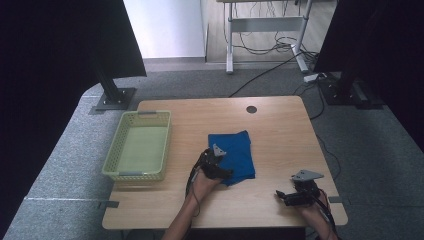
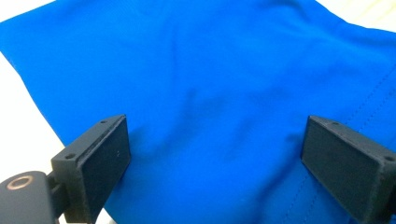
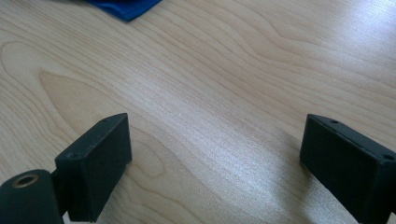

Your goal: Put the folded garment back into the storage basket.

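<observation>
Both black jaws of my left gripper (image 2: 215,158) stand wide apart over the blue cloth (image 2: 219,93), gripping nothing. That folded cloth (image 1: 232,152) lies flat near the middle of the wooden table (image 1: 280,125), my left gripper (image 1: 216,162) at its near-left edge. My right gripper (image 3: 215,161) is likewise spread wide and empty above bare wood, well apart near the table's front right. Off left sits a pale green basket (image 1: 112,157).
</observation>
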Tool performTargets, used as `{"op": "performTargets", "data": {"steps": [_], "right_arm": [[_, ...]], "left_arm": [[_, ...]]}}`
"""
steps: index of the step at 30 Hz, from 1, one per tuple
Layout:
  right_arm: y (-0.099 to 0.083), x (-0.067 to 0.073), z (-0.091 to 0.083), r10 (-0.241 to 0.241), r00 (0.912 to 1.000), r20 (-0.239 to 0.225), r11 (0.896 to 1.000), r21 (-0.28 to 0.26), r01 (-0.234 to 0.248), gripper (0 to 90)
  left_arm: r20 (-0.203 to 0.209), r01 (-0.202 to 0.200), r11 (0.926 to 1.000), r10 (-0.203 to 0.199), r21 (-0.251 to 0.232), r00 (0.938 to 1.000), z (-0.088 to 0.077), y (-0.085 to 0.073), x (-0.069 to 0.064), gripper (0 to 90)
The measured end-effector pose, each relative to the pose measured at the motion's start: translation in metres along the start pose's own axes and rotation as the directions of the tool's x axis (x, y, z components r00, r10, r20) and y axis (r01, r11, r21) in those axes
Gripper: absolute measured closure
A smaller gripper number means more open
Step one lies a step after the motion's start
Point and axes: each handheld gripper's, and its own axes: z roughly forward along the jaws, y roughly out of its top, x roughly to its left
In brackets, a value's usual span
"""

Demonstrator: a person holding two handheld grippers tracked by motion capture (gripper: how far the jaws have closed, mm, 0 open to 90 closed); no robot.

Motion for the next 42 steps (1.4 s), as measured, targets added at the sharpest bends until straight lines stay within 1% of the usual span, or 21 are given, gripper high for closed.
{"op": "performTargets", "data": {"steps": [2,4,5,6,8,10,11,13,14,16,24,27,29,31,33,35,37,38,40,41,42], "right_arm": [[0.000,0.000,0.000,0.000,1.0000,0.000,1.000,0.000,0.000,8.6],[0.000,0.000,0.000,0.001,1.0000,0.000,1.000,0.000,-0.001,8.6],[0.000,0.000,0.000,0.001,1.0000,0.000,1.000,0.000,-0.001,8.6],[0.000,0.000,0.000,0.001,1.0000,0.000,1.000,0.000,-0.001,8.6],[0.000,0.000,0.000,0.001,1.0000,0.000,1.000,0.000,-0.001,8.6],[0.000,0.000,0.000,0.001,1.0000,0.000,1.000,0.000,-0.001,8.6],[0.000,0.000,0.000,0.000,1.0000,0.000,1.000,0.000,0.000,8.6],[0.000,0.000,0.000,0.000,1.0000,0.000,1.000,0.000,0.000,8.6],[0.000,0.000,0.000,0.000,1.0000,0.000,1.000,0.000,0.000,8.6],[0.000,0.000,0.000,0.000,1.0000,0.000,1.000,0.000,0.000,8.6],[0.000,0.000,0.000,-0.001,1.0000,0.000,1.000,0.000,0.001,8.6],[0.000,0.000,0.000,-0.001,1.0000,0.000,1.000,0.000,0.001,8.6],[0.000,0.000,0.000,-0.001,1.0000,-0.001,1.000,0.000,0.001,8.6],[0.000,0.000,0.000,-0.001,1.0000,-0.001,1.000,0.000,0.001,8.6],[0.000,0.000,0.000,-0.001,1.0000,-0.001,1.000,0.000,0.001,8.6],[0.000,0.000,0.000,-0.001,1.0000,-0.001,1.000,0.000,0.001,8.6],[0.000,0.000,0.000,-0.001,1.0000,-0.001,1.000,0.000,0.001,8.6],[0.000,0.000,0.000,-0.001,1.0000,0.000,1.000,0.000,0.001,8.6],[0.000,0.000,0.000,-0.001,1.0000,-0.001,1.000,0.000,0.001,8.6],[0.000,0.000,0.000,-0.001,1.0000,0.000,1.000,0.000,0.001,8.6],[0.000,0.000,0.000,-0.001,1.0000,-0.001,1.000,0.000,0.001,8.6]], "left_arm": [[0.003,-0.004,0.9999,0.004,0.013,1.0000,-0.004,-0.002,0.000,7.9],[0.006,-0.018,0.9991,0.018,0.039,0.9998,-0.006,0.001,0.001,8.9],[0.006,-0.018,0.9991,0.018,0.039,0.9998,-0.006,0.001,0.001,9.8],[-0.004,-0.021,0.9993,0.021,0.031,0.9998,-0.005,0.007,0.002,9.7],[-0.002,-0.018,0.9994,0.018,0.029,0.9998,-0.004,0.009,0.002,9.5],[-0.006,-0.014,0.9998,0.014,0.015,0.9999,0.002,0.016,0.003,9.3],[-0.014,-0.013,0.9997,0.014,0.020,0.9998,0.009,0.020,0.005,9.3],[-0.011,-0.007,0.9995,0.007,0.030,0.9999,0.015,0.020,0.006,9.0],[-0.005,0.004,0.9997,-0.004,0.022,1.0000,0.016,0.020,0.007,7.9],[-0.007,0.006,0.9998,-0.005,0.018,1.0000,0.014,0.017,0.006,7.9],[-0.002,-0.003,0.9984,0.003,0.056,1.0000,-0.005,0.001,0.007,7.9],[0.002,-0.020,0.9982,0.019,0.057,0.9998,-0.008,0.001,0.009,8.9],[0.002,-0.014,0.9988,0.014,0.046,0.9999,-0.008,0.005,0.011,8.7],[0.008,0.006,0.9995,-0.007,0.031,0.9999,-0.006,0.010,0.013,6.5],[0.019,0.002,0.9992,-0.003,0.039,0.9998,-0.002,0.014,0.015,2.4],[0.015,-0.002,0.9985,0.001,0.054,0.9999,0.003,0.018,0.015,0.3],[0.024,0.004,0.9983,-0.006,0.059,0.9997,0.008,0.021,0.015,0.0],[0.020,0.001,0.9981,-0.003,0.061,0.9998,0.009,0.023,0.015,0.0],[0.024,0.009,0.9986,-0.010,0.053,0.9997,0.012,0.025,0.015,0.0],[0.025,0.013,0.9983,-0.014,0.057,0.9996,0.013,0.027,0.015,0.0],[0.021,0.006,0.9979,-0.007,0.065,0.9997,0.014,0.029,0.015,0.0]]}}
